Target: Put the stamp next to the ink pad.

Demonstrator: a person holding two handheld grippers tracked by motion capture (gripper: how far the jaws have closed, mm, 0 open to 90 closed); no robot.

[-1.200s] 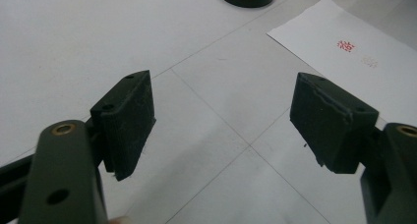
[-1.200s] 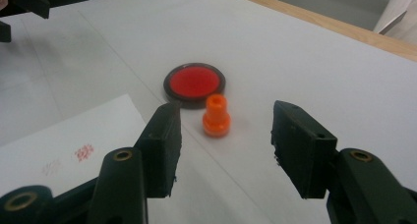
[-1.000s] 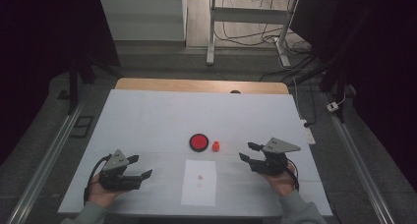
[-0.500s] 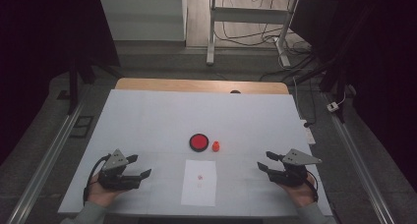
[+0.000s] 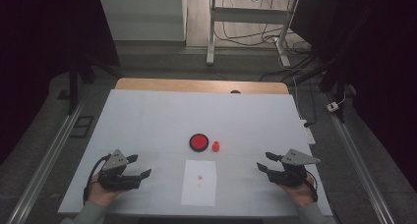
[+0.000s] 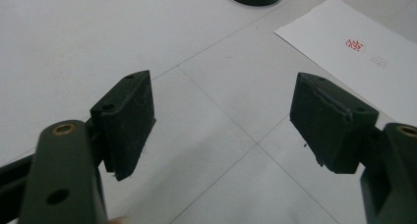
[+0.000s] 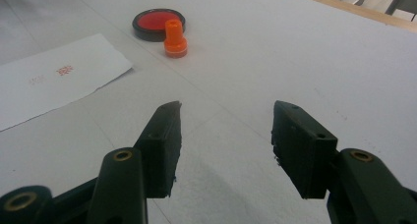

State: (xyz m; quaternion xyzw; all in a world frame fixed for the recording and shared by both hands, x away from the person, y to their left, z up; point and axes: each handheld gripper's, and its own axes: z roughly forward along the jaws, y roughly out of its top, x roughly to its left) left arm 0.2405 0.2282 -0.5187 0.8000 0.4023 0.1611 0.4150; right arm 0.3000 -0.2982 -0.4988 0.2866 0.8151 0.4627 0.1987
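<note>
A round red ink pad (image 5: 199, 142) in a black case sits mid-table, with a small orange stamp (image 5: 216, 146) upright just to its right. In front of them lies a white sheet of paper (image 5: 199, 182) bearing a small red stamp mark (image 5: 199, 176). My left gripper (image 5: 139, 167) rests at the front left, open, nothing between its jaws. My right gripper (image 5: 263, 162) rests at the front right, open and empty too. The right gripper view has the orange stamp (image 7: 175, 39) and ink pad (image 7: 158, 24) ahead of its jaws; the left gripper view has the paper (image 6: 359, 62) ahead at the right.
The white table (image 5: 147, 121) has a wooden strip (image 5: 201, 86) along its far edge. A metal rail (image 5: 44, 160) runs along the floor at the left. A desk frame and cables (image 5: 275, 32) stand beyond the table.
My right gripper has drawn back toward the front right of the table and lowered. The left gripper has stayed put.
</note>
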